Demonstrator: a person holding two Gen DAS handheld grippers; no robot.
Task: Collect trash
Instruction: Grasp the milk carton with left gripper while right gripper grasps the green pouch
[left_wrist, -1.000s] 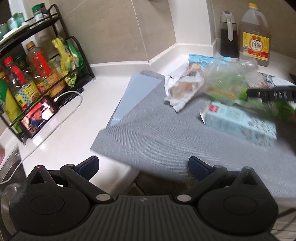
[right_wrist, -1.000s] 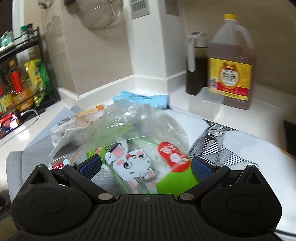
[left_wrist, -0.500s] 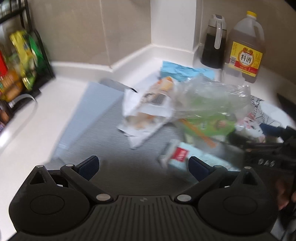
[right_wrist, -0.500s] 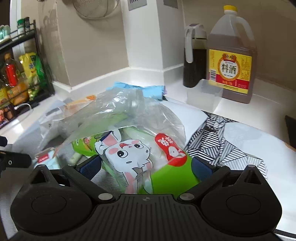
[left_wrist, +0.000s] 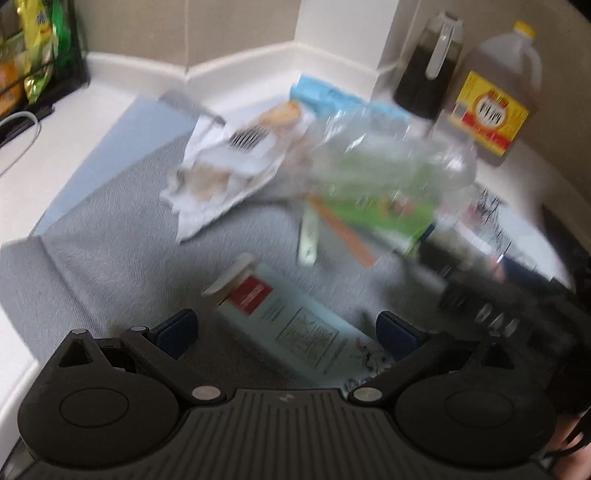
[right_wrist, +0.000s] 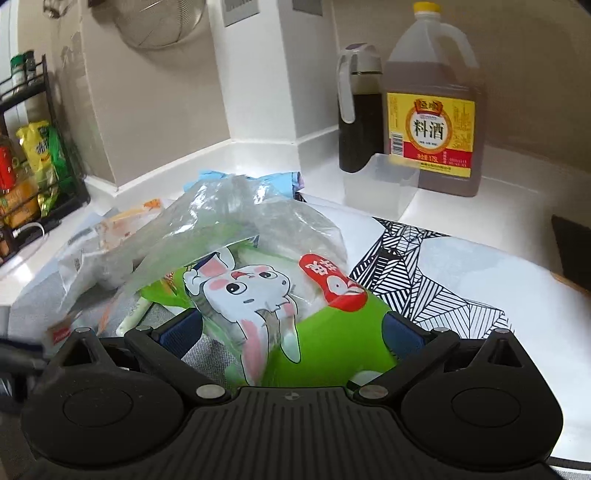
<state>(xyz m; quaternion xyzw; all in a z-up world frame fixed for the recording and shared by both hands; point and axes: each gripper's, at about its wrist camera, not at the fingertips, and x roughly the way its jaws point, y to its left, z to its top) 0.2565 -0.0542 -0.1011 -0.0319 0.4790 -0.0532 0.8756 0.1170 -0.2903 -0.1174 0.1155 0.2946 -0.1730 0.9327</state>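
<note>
Left gripper (left_wrist: 286, 332) jaws wide, holding nothing, straddling the carton (left_wrist: 291, 328) on the grey mat (left_wrist: 110, 258), lined up to pinch it. Right gripper (right_wrist: 291, 332) spread around the green bag (right_wrist: 295, 314); probably not clamped, pads look clear of it. White wrapper (left_wrist: 232, 166) lies beyond.

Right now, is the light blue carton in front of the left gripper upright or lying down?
Lying down. The light blue carton rests flat on the grey mat, printed face up, between the open left gripper fingers, untouched.
</note>
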